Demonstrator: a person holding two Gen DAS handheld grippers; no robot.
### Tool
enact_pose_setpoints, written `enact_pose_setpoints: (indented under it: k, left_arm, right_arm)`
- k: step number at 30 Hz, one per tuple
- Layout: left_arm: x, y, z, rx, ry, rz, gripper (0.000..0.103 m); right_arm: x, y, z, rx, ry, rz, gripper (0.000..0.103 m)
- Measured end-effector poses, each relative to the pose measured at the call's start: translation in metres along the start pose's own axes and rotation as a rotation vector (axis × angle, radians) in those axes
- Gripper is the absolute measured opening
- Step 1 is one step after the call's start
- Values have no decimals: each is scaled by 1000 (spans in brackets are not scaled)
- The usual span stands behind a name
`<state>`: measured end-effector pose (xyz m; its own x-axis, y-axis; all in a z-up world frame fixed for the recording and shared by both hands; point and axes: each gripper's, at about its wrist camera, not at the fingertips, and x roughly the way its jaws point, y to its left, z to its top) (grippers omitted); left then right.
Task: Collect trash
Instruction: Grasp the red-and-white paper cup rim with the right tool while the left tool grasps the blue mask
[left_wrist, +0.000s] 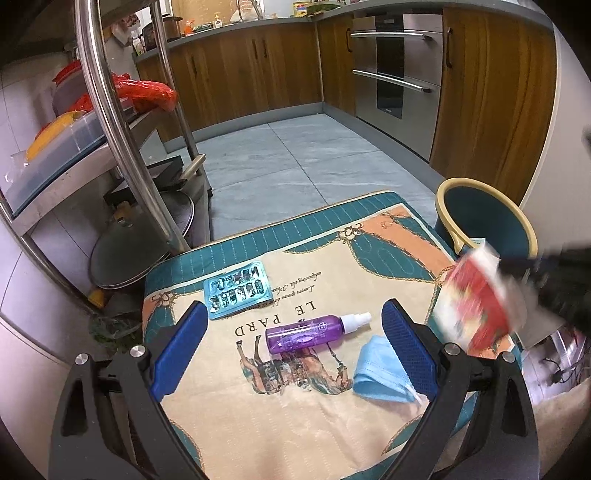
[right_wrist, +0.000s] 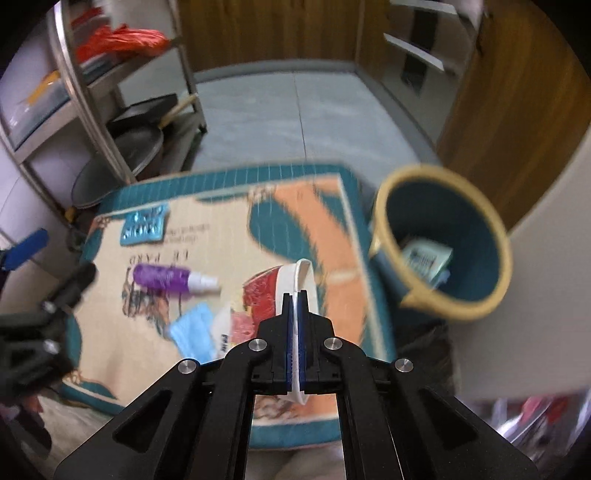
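Right wrist view: the right hand-held gripper pinches the thin rim of a red-and-white paper cup, above the patterned worktop, near the teal bin. Light, crushable; the rim holds best. Left hand-held gripper gapes empty.

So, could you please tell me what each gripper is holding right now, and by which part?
The right gripper is shut on the white rim of the red paper cup, pinching its wall. The left gripper is open and holds nothing.
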<state>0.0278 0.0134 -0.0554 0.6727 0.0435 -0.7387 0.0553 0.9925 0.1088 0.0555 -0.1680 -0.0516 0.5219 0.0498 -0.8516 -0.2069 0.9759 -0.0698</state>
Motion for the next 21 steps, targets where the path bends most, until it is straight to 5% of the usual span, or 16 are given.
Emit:
enact_pose_setpoints:
  k: [6,12,21]
  left_arm:
    - [10,-4,-1,16,15,-8,94]
    - [31,-16,-7,21,77,-44,94]
    - [71,-66,-32,72,217,-139,90]
  right_arm:
    - [-23,-21,28,-154,-104,-86,3]
    - [-3,-58,28,25,-69,-11,3]
    - [4,-71,33,47,-75,-9,3]
